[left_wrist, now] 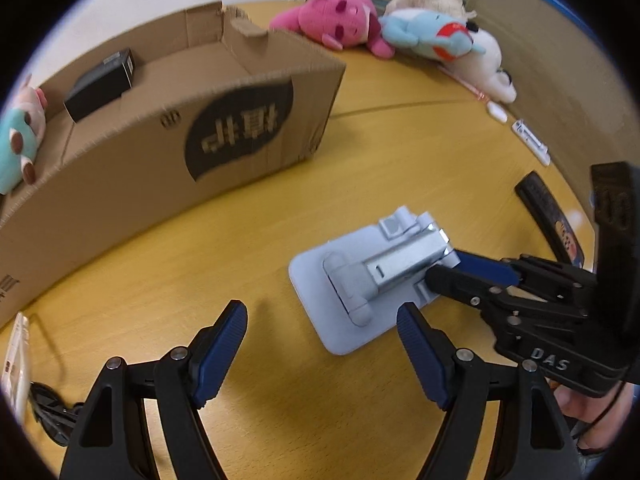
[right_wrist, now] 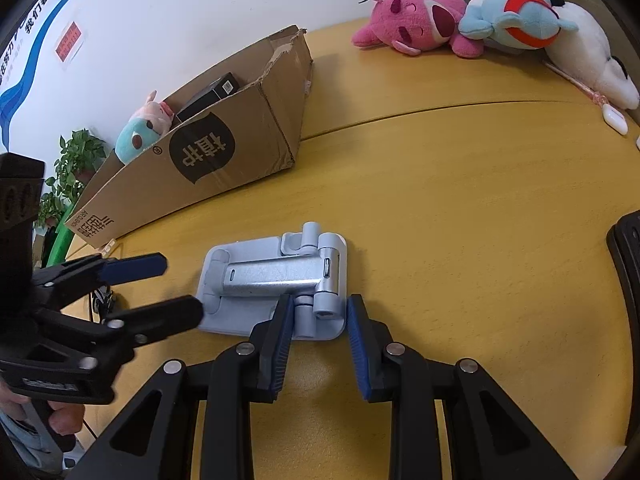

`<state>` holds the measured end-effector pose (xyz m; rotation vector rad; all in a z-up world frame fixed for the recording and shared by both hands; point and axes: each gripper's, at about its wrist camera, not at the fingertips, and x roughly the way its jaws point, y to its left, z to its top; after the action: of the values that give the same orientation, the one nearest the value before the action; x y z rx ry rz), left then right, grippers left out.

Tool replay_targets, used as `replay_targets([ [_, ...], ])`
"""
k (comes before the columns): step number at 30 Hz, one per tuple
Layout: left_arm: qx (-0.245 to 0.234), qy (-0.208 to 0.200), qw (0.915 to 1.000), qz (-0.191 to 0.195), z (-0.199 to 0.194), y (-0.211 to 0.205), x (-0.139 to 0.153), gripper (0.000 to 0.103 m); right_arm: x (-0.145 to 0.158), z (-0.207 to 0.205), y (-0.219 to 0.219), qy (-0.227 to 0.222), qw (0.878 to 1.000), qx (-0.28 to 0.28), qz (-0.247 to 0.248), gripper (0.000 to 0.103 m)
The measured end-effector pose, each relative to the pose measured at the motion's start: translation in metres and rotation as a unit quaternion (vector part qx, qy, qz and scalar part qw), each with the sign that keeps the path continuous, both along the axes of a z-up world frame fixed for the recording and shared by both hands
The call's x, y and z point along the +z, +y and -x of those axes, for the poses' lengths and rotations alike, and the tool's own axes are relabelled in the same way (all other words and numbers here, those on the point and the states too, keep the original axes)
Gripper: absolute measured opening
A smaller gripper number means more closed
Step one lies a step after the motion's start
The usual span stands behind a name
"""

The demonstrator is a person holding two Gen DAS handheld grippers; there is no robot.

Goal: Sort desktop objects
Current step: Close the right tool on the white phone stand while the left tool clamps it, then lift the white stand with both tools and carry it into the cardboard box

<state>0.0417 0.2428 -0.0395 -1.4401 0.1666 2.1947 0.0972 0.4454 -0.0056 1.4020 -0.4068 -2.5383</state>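
A folded light-blue and silver phone stand (left_wrist: 372, 280) lies flat on the yellow table; it also shows in the right wrist view (right_wrist: 276, 280). My right gripper (right_wrist: 318, 312) is open, its fingers either side of the stand's hinge end, not closed on it; it shows in the left wrist view (left_wrist: 444, 264). My left gripper (left_wrist: 322, 324) is open and empty just short of the stand's near edge; it shows in the right wrist view (right_wrist: 172, 284). A cardboard box (left_wrist: 160, 152) holds a black box (left_wrist: 100, 84) and a small plush (left_wrist: 20, 140).
Pink plush (left_wrist: 340, 20), blue plush (left_wrist: 432, 36) and white plush (left_wrist: 492, 64) lie at the table's far side. A white adapter (left_wrist: 530, 142) and a dark flat case (left_wrist: 550, 218) lie at right. A cable (left_wrist: 48, 412) lies at near left.
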Motion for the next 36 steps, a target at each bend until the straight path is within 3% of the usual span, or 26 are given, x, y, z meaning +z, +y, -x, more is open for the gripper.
replay_targets([
  [3,0.001,-0.022,0.9998,0.000,0.000,0.000,-0.010,0.069,0.000,-0.002,-0.002,0.001,1.000,0.000,-0.003,0.026],
  [5,-0.004,-0.008,1.0000,-0.002,-0.002,0.000,-0.010,0.066,0.001,-0.003,-0.005,0.001,1.000,0.005,-0.002,0.026],
  [7,-0.004,-0.013,0.9997,-0.018,0.000,-0.002,-0.010,0.051,0.001,-0.002,-0.009,0.001,1.000,0.012,-0.001,0.026],
  [13,0.015,-0.023,0.9988,-0.040,0.006,-0.014,-0.012,0.041,0.002,-0.003,-0.017,0.002,1.000,0.020,0.001,0.027],
  [21,0.028,0.027,0.9991,-0.018,0.001,-0.018,0.012,0.036,0.010,-0.003,-0.028,0.009,1.000,0.027,0.014,0.028],
  [29,0.038,0.082,0.9951,-0.038,-0.001,-0.040,0.058,0.035,0.060,-0.002,-0.044,0.067,0.997,0.034,0.011,0.028],
  [36,0.071,0.152,0.9843,-0.055,0.004,-0.085,0.110,0.035,0.119,0.014,-0.084,0.131,0.989,0.068,-0.006,0.028],
])
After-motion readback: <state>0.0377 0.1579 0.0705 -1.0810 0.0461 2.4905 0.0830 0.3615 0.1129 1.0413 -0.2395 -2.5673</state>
